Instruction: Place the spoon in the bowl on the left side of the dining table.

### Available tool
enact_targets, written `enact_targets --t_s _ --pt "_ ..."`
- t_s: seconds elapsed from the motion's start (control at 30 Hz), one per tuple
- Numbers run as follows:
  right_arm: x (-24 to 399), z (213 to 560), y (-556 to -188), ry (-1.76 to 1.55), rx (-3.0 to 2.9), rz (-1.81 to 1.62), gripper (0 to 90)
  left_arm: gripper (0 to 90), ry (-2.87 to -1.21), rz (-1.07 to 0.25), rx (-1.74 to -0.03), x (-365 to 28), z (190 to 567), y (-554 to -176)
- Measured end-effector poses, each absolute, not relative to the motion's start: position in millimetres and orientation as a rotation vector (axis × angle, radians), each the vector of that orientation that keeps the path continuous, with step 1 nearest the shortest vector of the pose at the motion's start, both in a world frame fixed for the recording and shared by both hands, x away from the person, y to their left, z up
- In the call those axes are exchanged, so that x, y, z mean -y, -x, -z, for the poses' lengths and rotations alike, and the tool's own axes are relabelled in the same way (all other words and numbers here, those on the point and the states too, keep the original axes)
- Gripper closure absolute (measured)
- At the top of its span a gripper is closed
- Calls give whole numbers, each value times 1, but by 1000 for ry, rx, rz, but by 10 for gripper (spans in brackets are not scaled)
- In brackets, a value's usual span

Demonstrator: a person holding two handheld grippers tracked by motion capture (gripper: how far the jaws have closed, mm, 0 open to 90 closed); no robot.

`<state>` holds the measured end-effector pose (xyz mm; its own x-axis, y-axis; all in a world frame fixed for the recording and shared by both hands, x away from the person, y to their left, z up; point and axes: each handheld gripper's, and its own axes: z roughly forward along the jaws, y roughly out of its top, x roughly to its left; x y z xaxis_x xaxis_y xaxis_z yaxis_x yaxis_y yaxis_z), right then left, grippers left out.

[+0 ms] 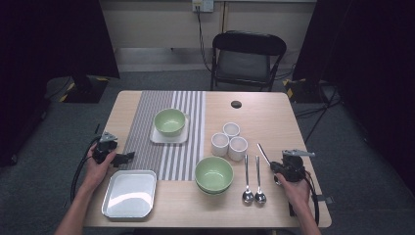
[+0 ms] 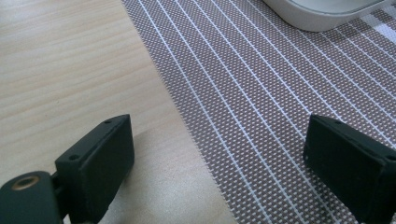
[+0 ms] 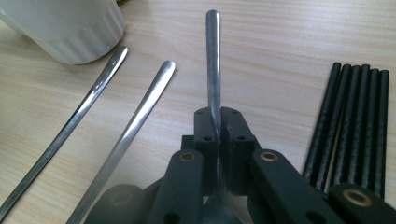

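Tongs (image 3: 218,128) clamping spoon (image 3: 213,60) — pale wood table (image 1: 254,105), grey carpet (image 1: 44,161).

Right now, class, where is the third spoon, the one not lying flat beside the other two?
The third spoon is clamped in the right tongs at the table's right side, just right of the two spoons lying beside the front green bowl.

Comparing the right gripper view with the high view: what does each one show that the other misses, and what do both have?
Right gripper view alone: a bundle of thin black sticks lying beside the right gripper.

High view alone: two green ceramic bowls, a white square tray, the striped placemat.

Both: the gripper shut on a steel spoon, two more spoons, a white ribbed cup.
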<state>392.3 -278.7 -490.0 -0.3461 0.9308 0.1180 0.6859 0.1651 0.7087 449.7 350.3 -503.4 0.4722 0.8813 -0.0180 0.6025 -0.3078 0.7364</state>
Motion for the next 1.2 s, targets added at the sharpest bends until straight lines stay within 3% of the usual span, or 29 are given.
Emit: enact_targets --t_s 0.2,0.3,0.83,1.2 --pt "280 490 -392 -1558 -2102 -997 857 83 -2031 -518 -1226 -350 503 -450" --pt "280 490 -393 -1561 -2104 -1011 812 83 -2031 -517 -1226 -350 503 -450" --pt "284 488 -397 -1580 -2086 -1063 895 80 -2036 -518 -1224 -351 503 -450" --pt "277 487 -398 -1538 -2151 -981 900 80 -2037 -518 -1223 -351 503 -450"
